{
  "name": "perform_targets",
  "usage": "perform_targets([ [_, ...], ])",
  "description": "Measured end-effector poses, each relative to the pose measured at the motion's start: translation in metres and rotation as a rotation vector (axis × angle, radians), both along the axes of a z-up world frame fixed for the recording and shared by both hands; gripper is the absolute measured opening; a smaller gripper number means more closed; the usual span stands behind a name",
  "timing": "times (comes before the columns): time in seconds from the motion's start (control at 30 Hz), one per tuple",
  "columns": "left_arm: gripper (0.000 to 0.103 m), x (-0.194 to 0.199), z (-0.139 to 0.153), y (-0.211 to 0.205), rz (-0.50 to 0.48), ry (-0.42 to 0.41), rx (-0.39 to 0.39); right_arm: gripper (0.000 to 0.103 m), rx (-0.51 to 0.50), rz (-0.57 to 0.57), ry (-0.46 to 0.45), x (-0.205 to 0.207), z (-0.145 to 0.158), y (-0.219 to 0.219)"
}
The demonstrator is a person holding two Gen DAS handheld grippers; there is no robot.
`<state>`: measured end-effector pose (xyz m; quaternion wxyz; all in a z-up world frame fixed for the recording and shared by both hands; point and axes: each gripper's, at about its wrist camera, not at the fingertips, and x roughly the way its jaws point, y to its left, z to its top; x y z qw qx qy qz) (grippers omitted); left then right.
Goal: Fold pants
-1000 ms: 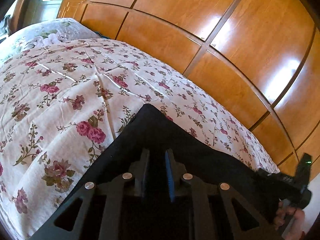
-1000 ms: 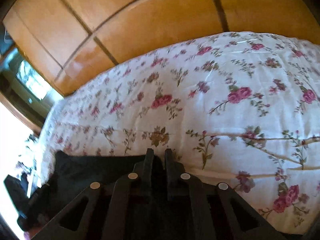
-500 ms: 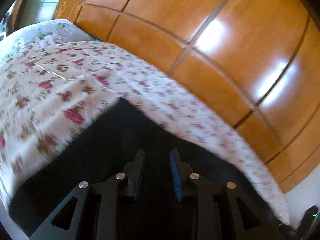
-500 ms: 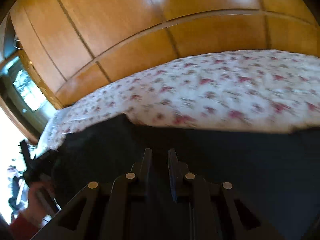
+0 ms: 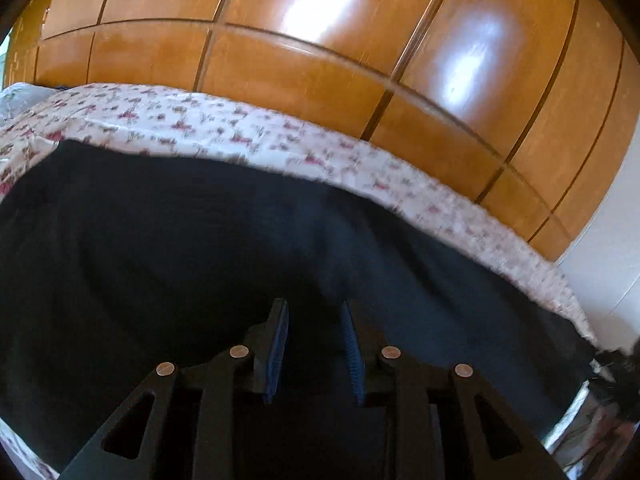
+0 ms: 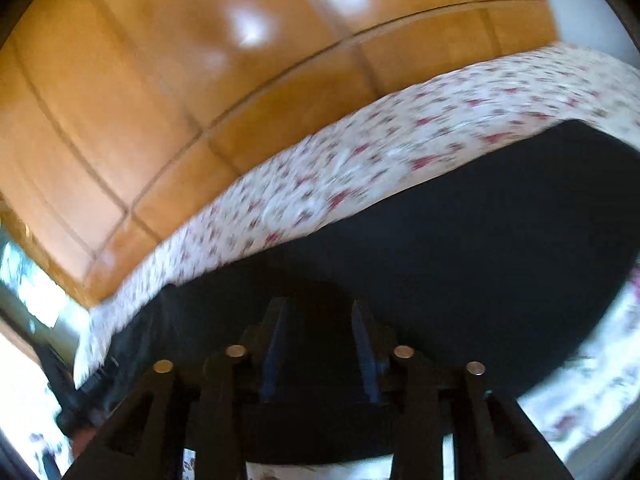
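Note:
Black pants (image 5: pixel 200 240) lie spread across the flowered bedspread (image 5: pixel 224 128) and fill the lower half of both wrist views (image 6: pixel 500 240). My left gripper (image 5: pixel 313 308) hovers low over the cloth, its blue pads (image 5: pixel 276 344) parted with a clear gap. The jaws of my right gripper (image 6: pixel 319 308) are opening, and only dark cloth shows in the wide gap between them. A small fold of the pants bulges just ahead of its fingertips (image 6: pixel 282 312). Neither pair of pads presses on the fabric. Both views are motion-blurred.
A glossy wooden wardrobe (image 5: pixel 320 40) stands close behind the bed's far edge (image 6: pixel 160 80). The other gripper (image 5: pixel 616 364) and a hand show at the left view's right edge. A bright window area (image 6: pixel 24 288) lies at the right view's left.
Both grippers were shut on the pants. They swept across the bed, spreading the pants wide over it. Both pairs of jaws have parted, the right one widest.

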<state>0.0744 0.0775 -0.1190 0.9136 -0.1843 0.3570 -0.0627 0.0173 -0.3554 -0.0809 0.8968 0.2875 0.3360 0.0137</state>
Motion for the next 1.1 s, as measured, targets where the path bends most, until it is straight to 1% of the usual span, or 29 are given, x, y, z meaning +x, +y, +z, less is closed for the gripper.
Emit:
perform_targets([
  [0.03, 0.027, 0.0, -0.003, -0.001, -0.005, -0.008, 0.014, 0.043, 0.007, -0.044, -0.005, -0.008, 0.0, -0.014],
  [0.13, 0.027, 0.001, -0.004, -0.007, -0.033, -0.01, 0.078, 0.044, 0.023, -0.139, 0.002, -0.027, 0.0, -0.046],
  [0.2, 0.027, -0.001, -0.005, -0.008, -0.046, -0.014, 0.101, 0.044, 0.04, -0.204, 0.007, -0.04, -0.003, -0.068],
  [0.27, 0.027, -0.002, -0.006, -0.006, -0.052, -0.018, 0.097, 0.044, 0.07, -0.262, 0.004, -0.052, -0.006, -0.085],
  [0.33, 0.027, -0.002, -0.007, -0.002, -0.043, -0.017, 0.068, 0.044, 0.117, -0.328, -0.002, -0.066, -0.012, -0.105],
  [0.43, 0.027, -0.003, -0.008, 0.0, -0.03, -0.017, 0.04, 0.045, 0.18, -0.41, -0.024, -0.074, -0.024, -0.131],
  [0.47, 0.027, -0.003, -0.008, -0.001, -0.031, -0.018, 0.042, 0.047, 0.205, -0.422, -0.025, -0.073, -0.029, -0.139],
  [0.53, 0.027, -0.002, -0.009, -0.002, -0.043, -0.022, 0.054, 0.047, 0.264, -0.453, -0.01, -0.068, -0.039, -0.154],
  [0.57, 0.027, -0.002, -0.008, -0.002, -0.046, -0.022, 0.053, 0.047, 0.297, -0.466, -0.019, -0.068, -0.044, -0.159],
  [0.63, 0.027, -0.002, -0.009, 0.002, -0.049, -0.02, 0.026, 0.047, 0.366, -0.489, -0.031, -0.065, -0.055, -0.17],
  [0.7, 0.027, -0.001, -0.01, 0.007, -0.047, -0.014, -0.016, 0.046, 0.41, -0.511, -0.069, -0.063, -0.06, -0.176],
  [0.73, 0.027, -0.001, -0.011, 0.01, -0.045, -0.011, -0.044, 0.046, 0.421, -0.519, -0.084, -0.061, -0.062, -0.179],
  [0.8, 0.027, 0.0, -0.011, 0.011, -0.047, -0.009, -0.057, 0.043, 0.429, -0.529, -0.101, -0.056, -0.064, -0.183],
  [0.83, 0.027, 0.0, -0.011, 0.01, -0.049, -0.01, -0.053, 0.039, 0.431, -0.532, -0.102, -0.056, -0.064, -0.186],
  [0.93, 0.027, -0.002, -0.01, 0.008, -0.051, -0.019, -0.035, 0.023, 0.426, -0.515, -0.092, -0.052, -0.065, -0.188],
  [1.0, 0.027, -0.003, -0.01, 0.008, -0.052, -0.021, -0.031, 0.022, 0.433, -0.51, -0.092, -0.051, -0.065, -0.189],
  [1.1, 0.028, -0.002, -0.008, 0.01, -0.04, 0.001, -0.057, 0.02, 0.409, -0.5, -0.095, -0.055, -0.051, -0.183],
])
